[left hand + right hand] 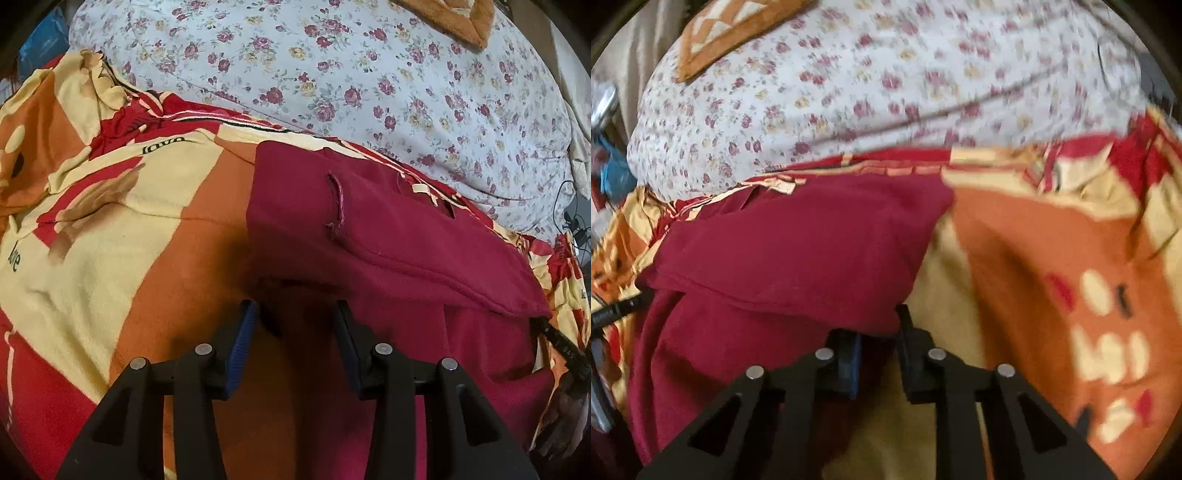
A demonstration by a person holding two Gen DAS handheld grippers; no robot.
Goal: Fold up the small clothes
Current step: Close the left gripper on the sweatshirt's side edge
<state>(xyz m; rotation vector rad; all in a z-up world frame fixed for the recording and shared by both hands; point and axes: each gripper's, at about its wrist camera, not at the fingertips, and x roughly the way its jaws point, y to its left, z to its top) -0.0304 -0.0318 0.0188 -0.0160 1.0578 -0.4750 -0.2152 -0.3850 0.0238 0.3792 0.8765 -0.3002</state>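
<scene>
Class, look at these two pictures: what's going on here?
A person with a handheld tool in each hand is folding a dark red garment on a red, orange and cream blanket, with a floral sheet behind it. The garment already has one fold across it. The left tool sits at one corner of the near edge, the right tool at the other. How firmly either grips the cloth is hard to tell.

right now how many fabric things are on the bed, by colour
maroon garment: 1
red, orange and cream blanket: 1
white floral sheet: 1
orange patterned cloth: 1
total: 4
</scene>
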